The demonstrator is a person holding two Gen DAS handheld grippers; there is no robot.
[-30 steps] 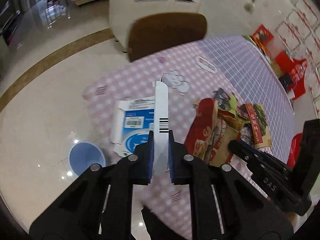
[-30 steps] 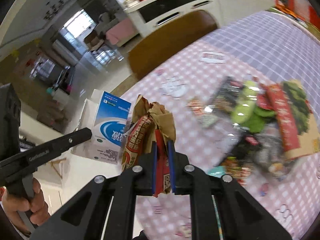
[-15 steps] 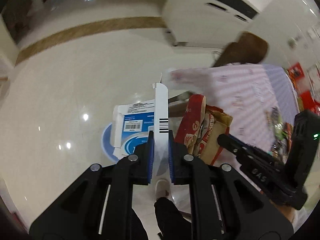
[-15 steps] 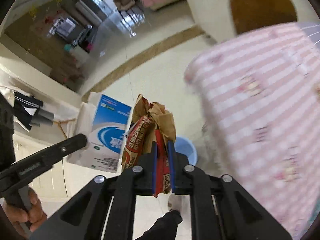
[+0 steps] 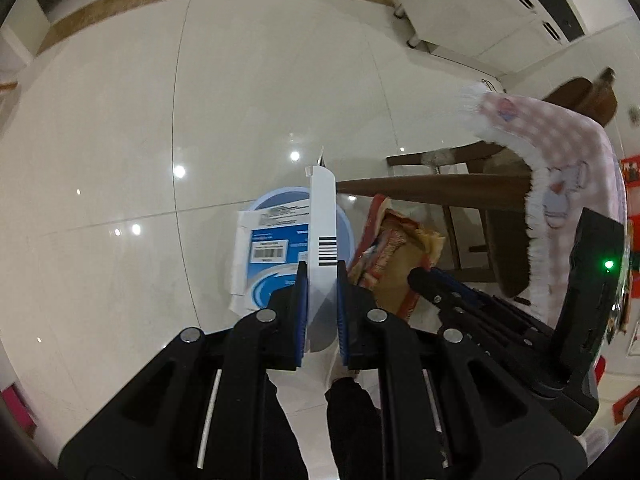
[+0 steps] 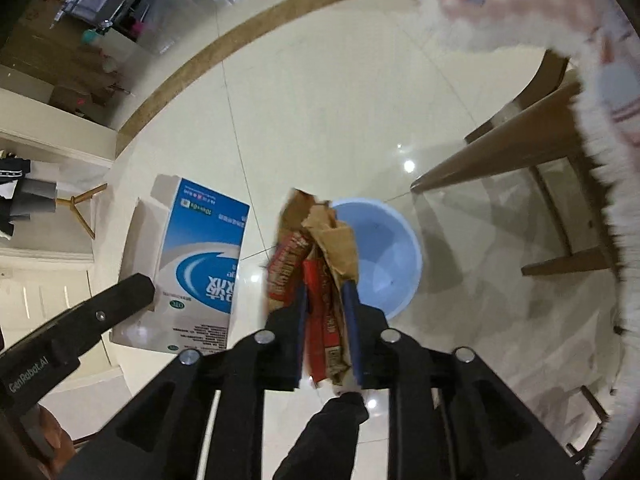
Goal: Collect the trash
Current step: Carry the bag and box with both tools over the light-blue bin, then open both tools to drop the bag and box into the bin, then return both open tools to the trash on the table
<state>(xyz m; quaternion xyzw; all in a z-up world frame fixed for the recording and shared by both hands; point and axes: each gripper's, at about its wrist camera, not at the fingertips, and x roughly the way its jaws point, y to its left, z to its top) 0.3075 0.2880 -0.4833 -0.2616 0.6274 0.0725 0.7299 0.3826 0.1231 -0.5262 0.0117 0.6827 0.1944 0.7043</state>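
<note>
My left gripper (image 5: pixel 320 276) is shut on a flattened white and blue carton (image 5: pixel 276 252), held by its white flap above a light blue bin (image 5: pixel 346 232) on the floor. My right gripper (image 6: pixel 328 296) is shut on crumpled red and brown snack wrappers (image 6: pixel 316 248), held over the same blue bin (image 6: pixel 384 252). The carton also shows at the left of the right wrist view (image 6: pixel 200 264), and the wrappers show right of the carton in the left wrist view (image 5: pixel 396 256). The bin looks empty inside.
The glossy tiled floor (image 5: pixel 160 120) spreads around the bin. The table with a pink checked cloth (image 5: pixel 560 148) and its wooden legs (image 5: pixel 440 184) stand to the right. A white cabinet (image 5: pixel 500 8) stands at the far right. My legs (image 6: pixel 336 428) show below.
Both grippers have swung from over the table down to the floor, carrying the carton and the wrappers. The blue bin now lies directly under them.
</note>
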